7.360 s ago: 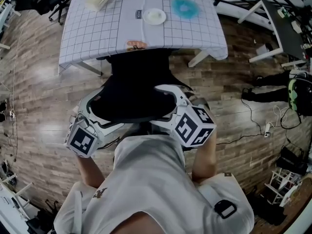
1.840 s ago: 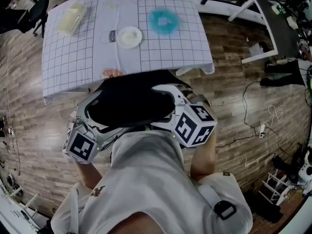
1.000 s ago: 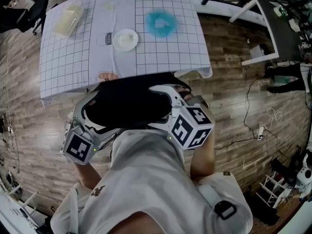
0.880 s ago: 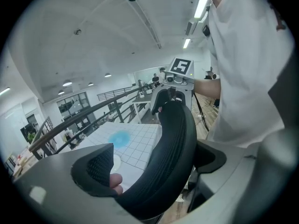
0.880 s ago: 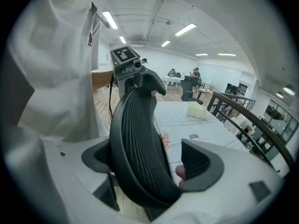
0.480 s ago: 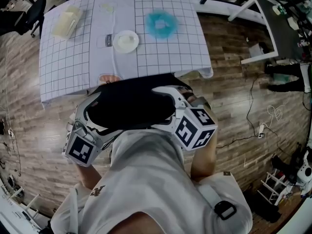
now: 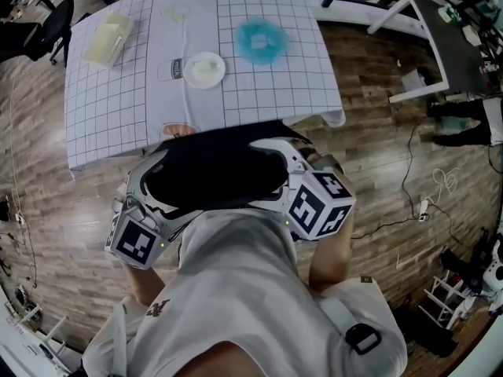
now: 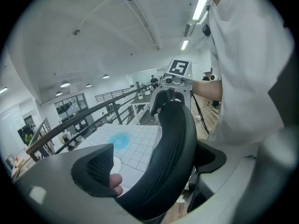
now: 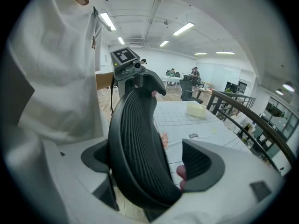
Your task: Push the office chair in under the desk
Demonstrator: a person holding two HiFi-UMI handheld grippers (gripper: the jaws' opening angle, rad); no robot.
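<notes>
The black mesh backrest (image 7: 212,171) of the office chair is just in front of me, its top edge reaching the near hem of the desk (image 7: 118,108) with the gridded cloth. My left gripper (image 7: 151,173) straddles the backrest's left end. My right gripper (image 7: 275,151) straddles its right end. In the left gripper view the backrest (image 8: 170,157) fills most of the space between the jaws of the left gripper (image 8: 152,164), with a gap at one pad. The right gripper (image 9: 149,160) holds the backrest (image 9: 135,143) the same way. Both are open. The seat is hidden.
On the desk lie a white plate (image 7: 206,69), a blue fluffy thing (image 7: 259,39) and a pale yellow box (image 7: 106,42). Another black chair (image 7: 43,22) stands at the far left. White desk legs (image 7: 416,93) and cables (image 7: 424,203) are on the wooden floor to the right.
Since the earliest frame the backrest and both grippers have come closer to the desk edge. Over the last second they have hardly shifted.
</notes>
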